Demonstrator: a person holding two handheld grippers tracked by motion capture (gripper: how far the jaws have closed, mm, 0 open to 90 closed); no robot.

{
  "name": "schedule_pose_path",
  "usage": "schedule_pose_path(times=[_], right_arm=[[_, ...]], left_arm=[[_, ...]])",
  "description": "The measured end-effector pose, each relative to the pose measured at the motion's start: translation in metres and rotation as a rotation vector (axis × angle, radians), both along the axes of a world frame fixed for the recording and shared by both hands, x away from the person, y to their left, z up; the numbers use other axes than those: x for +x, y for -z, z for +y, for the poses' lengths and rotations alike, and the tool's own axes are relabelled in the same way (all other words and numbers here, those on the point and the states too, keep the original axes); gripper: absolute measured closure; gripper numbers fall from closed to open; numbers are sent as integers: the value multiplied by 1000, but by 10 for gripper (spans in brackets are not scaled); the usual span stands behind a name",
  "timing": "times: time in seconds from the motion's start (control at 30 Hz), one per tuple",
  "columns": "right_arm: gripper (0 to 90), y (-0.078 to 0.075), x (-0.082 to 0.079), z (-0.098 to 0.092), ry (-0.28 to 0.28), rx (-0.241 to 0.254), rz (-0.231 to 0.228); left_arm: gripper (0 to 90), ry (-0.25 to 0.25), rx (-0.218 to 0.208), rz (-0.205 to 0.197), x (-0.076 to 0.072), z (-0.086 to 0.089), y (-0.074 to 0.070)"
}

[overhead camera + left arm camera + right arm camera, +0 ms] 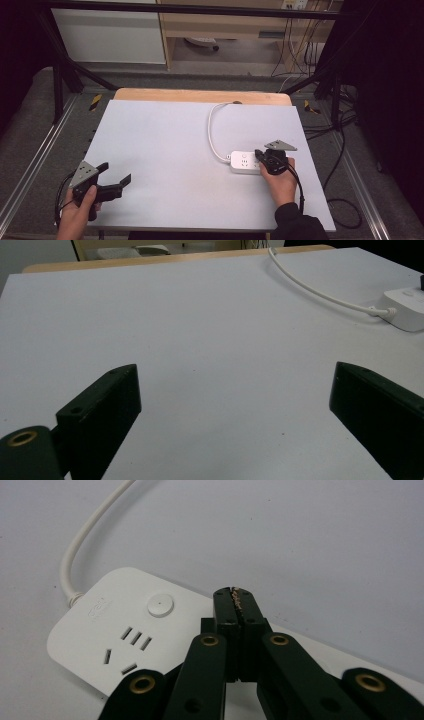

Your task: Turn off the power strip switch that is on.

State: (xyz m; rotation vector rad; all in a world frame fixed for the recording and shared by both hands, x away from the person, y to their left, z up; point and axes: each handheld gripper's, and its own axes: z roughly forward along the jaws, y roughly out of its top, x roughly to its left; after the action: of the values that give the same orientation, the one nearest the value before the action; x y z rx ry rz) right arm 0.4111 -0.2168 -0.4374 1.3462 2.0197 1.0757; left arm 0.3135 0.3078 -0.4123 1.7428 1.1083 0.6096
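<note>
— Nearest the lens: black jaws of the right claw [235, 597], matte plastic with brass-ringed screw holes, pressed flat together, nothing between them, a rough frayed line running along the seam at the tips.

— And under them?

— White power strip [125, 630], smooth glossy plastic, rounded corners, flat top. Round button [160, 605] near the cord end, then slotted sockets: three short slits, below them two angled ones. Claw tips poised over the strip's top, just past the button; touching or hovering, cannot tell.

— Position on the desk [165, 150]?

— Right-hand half, toward the near edge, lying flat. Round white cord [212, 131] leaving the strip's left end, curving in a loop toward the far edge. Pale grey-blue desk surface, matte and even, with a band of light wood showing along the back.

— Right hand [281, 182]?

— Wrapped round the claw's body from behind, dark sleeve at the wrist, grey three-cornered plate [280, 145] on top, black cable trailing down the forearm.

— Left side?

— Left claw [114, 176] well apart from the strip, near the front left corner, held in the left hand [80, 210]. Jaws spread wide, gripping nothing. Blocky, dull black fingers [105, 410] in its own view, bare desk between them, strip off at the far right edge.
</note>
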Motion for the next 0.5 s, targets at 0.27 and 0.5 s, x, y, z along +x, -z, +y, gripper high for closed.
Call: schedule_pose_path(times=[0.27, 0.5], right_arm=[[900, 1, 0, 1, 3, -8, 0], [900, 0, -1, 2, 1, -11, 0]], left_arm=[[63, -1, 2, 0, 0, 0, 0], [63, 1, 4, 2, 0, 0, 0]])
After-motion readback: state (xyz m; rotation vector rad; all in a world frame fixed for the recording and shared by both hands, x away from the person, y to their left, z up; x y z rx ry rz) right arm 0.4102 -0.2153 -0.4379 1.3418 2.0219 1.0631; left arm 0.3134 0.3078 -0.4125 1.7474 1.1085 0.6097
